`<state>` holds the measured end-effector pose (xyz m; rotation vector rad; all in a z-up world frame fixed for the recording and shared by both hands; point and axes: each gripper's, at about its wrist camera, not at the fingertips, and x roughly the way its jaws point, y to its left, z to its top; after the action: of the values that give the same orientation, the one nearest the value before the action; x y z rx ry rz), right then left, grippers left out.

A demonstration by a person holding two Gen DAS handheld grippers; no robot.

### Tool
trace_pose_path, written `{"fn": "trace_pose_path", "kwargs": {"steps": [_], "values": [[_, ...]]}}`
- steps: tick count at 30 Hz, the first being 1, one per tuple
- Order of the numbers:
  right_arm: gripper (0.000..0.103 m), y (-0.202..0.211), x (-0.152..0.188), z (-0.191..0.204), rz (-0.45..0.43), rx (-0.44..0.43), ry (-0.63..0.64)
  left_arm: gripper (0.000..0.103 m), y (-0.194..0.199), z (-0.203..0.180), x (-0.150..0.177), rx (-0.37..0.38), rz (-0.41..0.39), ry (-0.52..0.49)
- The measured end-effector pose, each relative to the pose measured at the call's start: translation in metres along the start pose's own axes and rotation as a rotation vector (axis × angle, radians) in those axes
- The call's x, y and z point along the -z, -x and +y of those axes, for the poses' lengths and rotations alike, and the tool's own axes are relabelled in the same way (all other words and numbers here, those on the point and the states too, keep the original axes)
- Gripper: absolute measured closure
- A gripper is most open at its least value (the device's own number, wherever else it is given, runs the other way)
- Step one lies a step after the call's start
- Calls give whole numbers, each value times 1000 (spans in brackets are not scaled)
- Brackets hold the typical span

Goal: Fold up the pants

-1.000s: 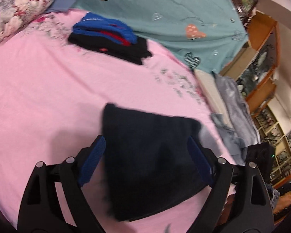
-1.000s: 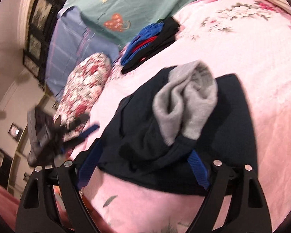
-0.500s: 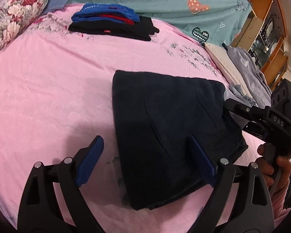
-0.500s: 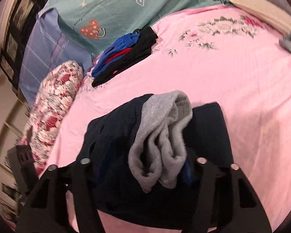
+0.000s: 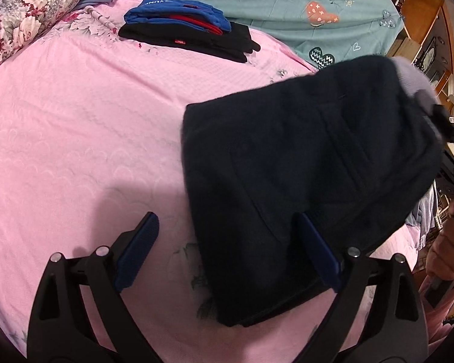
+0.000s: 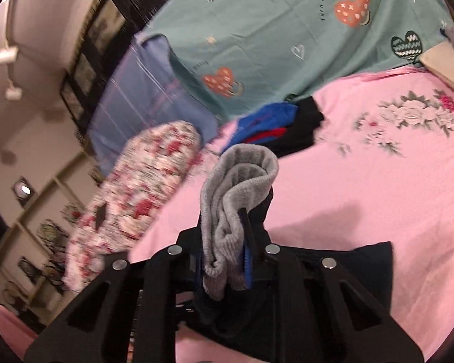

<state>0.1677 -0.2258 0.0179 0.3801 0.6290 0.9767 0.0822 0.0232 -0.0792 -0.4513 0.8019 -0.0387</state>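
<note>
Dark navy pants (image 5: 302, 181) with a grey ribbed cuff (image 6: 236, 199) lie folded on the pink bedsheet (image 5: 75, 127), their right end raised off the bed. My right gripper (image 6: 224, 260) is shut on the grey cuff and the dark cloth behind it. In the left wrist view that gripper shows at the right edge, held by a hand (image 5: 448, 251). My left gripper (image 5: 227, 251) is open, low over the sheet. Its right finger (image 5: 317, 251) rests against the pants' near edge and its left finger (image 5: 136, 251) stands over bare sheet.
A stack of folded blue, red and black clothes (image 5: 184, 33) lies at the far side of the bed. A floral pillow (image 5: 30, 9) sits far left, a teal heart-print blanket (image 5: 287, 6) behind. Wooden shelves (image 5: 429, 39) stand at the right.
My right gripper closed on the grey cuff and lifted that end of the pants. My left gripper stayed open beside the pants' near edge.
</note>
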Motion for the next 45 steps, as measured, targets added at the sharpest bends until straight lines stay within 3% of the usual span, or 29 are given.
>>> {"fn": "trace_pose_path", "kwargs": {"steps": [2, 4, 7, 9, 10, 11, 12, 15, 22, 24, 27, 29, 32, 36, 38, 40, 43, 45], "values": [[83, 11, 2, -9, -22, -56, -54, 6, 1, 3, 0, 18, -1, 17], [83, 19, 12, -35, -30, -49, -145, 6, 2, 5, 0, 27, -5, 26], [83, 25, 37, -85, 1, 70, -320, 6, 5, 7, 1, 38, -17, 41], [83, 25, 56, -114, 52, 213, -398, 6, 6, 8, 1, 52, -25, 50], [83, 25, 63, -122, 64, 245, -419, 6, 6, 9, 1, 54, -25, 53], [83, 27, 66, -127, 59, 215, -453, 6, 5, 9, 0, 58, -20, 57], [83, 30, 64, -123, 52, 205, -442, 6, 4, 10, -1, 60, -14, 63], [83, 27, 58, -105, 56, 280, -339, 6, 4, 12, -2, 59, -11, 81], [84, 51, 40, -72, -34, 139, -270, 6, 6, 17, -2, 63, -26, 103], [84, 50, 43, -80, -24, 179, -298, 6, 6, 18, -2, 68, -28, 108], [84, 42, 60, -115, 27, 315, -388, 6, 7, 20, -2, 75, -38, 121], [84, 43, 66, -123, 28, 316, -413, 6, 6, 22, -2, 79, -33, 128], [83, 43, 59, -107, 37, 361, -338, 6, 6, 22, -3, 82, -32, 132], [56, 54, 54, -93, 7, 452, -318, 6, 7, 24, -2, 93, -42, 139], [56, 68, 52, -72, -78, 416, -265, 6, 8, 26, -2, 101, -45, 151], [56, 68, 53, -44, -78, 324, -153, 6, 7, 29, -3, 115, -40, 167], [56, 38, 70, 9, 85, 95, 85, 6, 7, 30, -3, 123, -43, 174], [56, 7, 93, 34, 234, 13, 195, 6, 7, 30, -3, 121, -44, 172]]}}
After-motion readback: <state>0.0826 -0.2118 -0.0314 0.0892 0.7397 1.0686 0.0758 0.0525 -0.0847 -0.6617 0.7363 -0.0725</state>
